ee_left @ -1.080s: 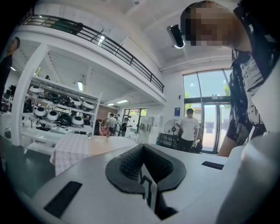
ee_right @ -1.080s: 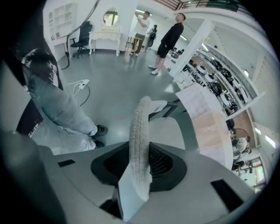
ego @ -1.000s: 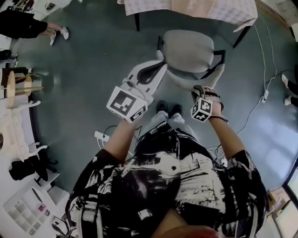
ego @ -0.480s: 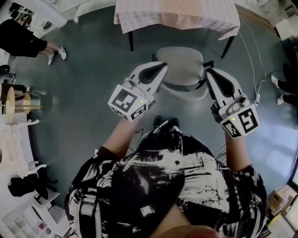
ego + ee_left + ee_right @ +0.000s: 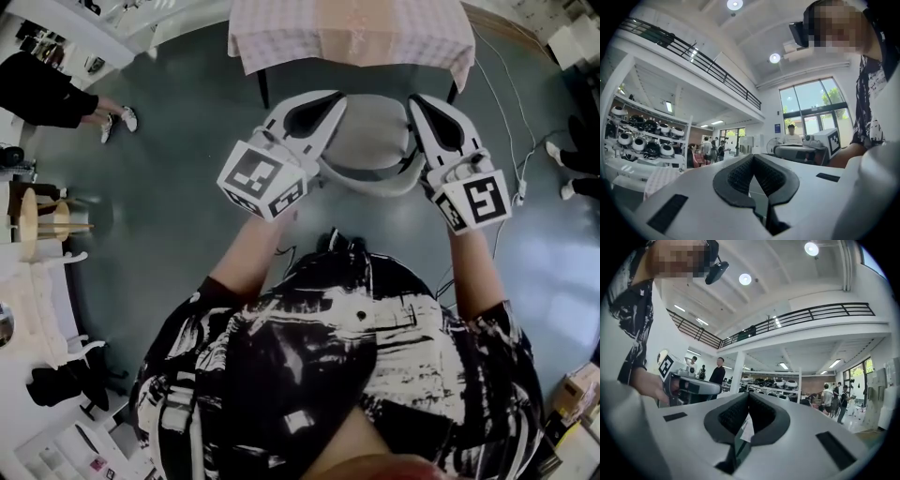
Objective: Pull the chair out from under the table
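The chair (image 5: 370, 131), grey and padded, stands on the floor (image 5: 169, 141) right at the near edge of the desk (image 5: 281, 37). Most of its seat shows clear of the checked cloth (image 5: 412, 37) that hangs over the desk. Its curved back is on the side nearest us, just beyond our shoes (image 5: 342, 242).

We hold the left gripper (image 5: 323, 105) and the right gripper (image 5: 419, 105) raised in front of us, side by side and pointing roughly level toward the desk. From the head view, one lies over each side of the chair. Neither one has hold of the chair: each gripper view looks out across the room, not down at the seat.

In the left gripper view the jaws are closed, their tips meet and nothing sits between the dark pads. Past them we see shelves (image 5: 637, 140) of rounded white objects, tall windows (image 5: 813, 105) and, off to the right, the right gripper with its marker cube.

In the right gripper view the jaws are likewise closed on nothing, tip against tip. The left gripper shows at the left of that view, with a railed upper gallery (image 5: 811, 315) running across the hall above.

A white cable (image 5: 502, 103) trails over the floor to the right of the chair. A bystander (image 5: 42, 89) in dark clothes stands well off to the left.
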